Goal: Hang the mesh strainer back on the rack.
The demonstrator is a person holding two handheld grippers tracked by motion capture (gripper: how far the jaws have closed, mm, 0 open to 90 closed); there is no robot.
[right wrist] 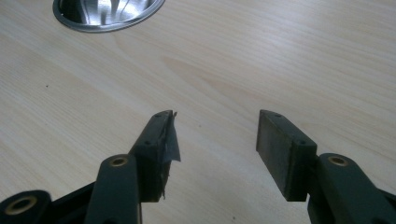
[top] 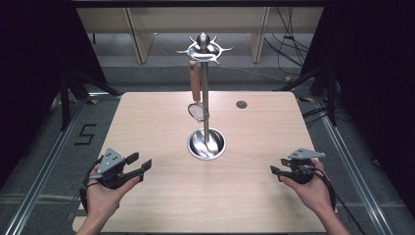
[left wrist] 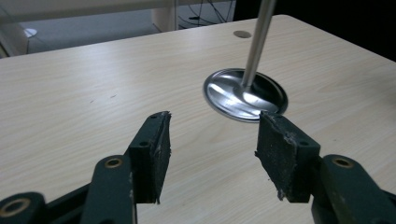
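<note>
A steel utensil stand rises from a round dish base (top: 206, 143) at the table's middle, its pole (top: 205, 98) topped by a hooked crown (top: 203, 48). A utensil with a brown handle (top: 195, 85) and a mesh head (top: 196, 112) hangs from one hook. My left gripper (top: 139, 164) hovers over the table's front left, open and empty, aimed toward the base (left wrist: 245, 94). Over the front right, my right gripper (top: 278, 167) is open and empty, with the base's rim (right wrist: 107, 16) at its view's upper left.
The wooden table (top: 161, 196) has a small round grommet (top: 241, 104) at the back right. Dark frame legs stand at both sides, with cables on the floor behind. Wooden furniture legs stand beyond the table.
</note>
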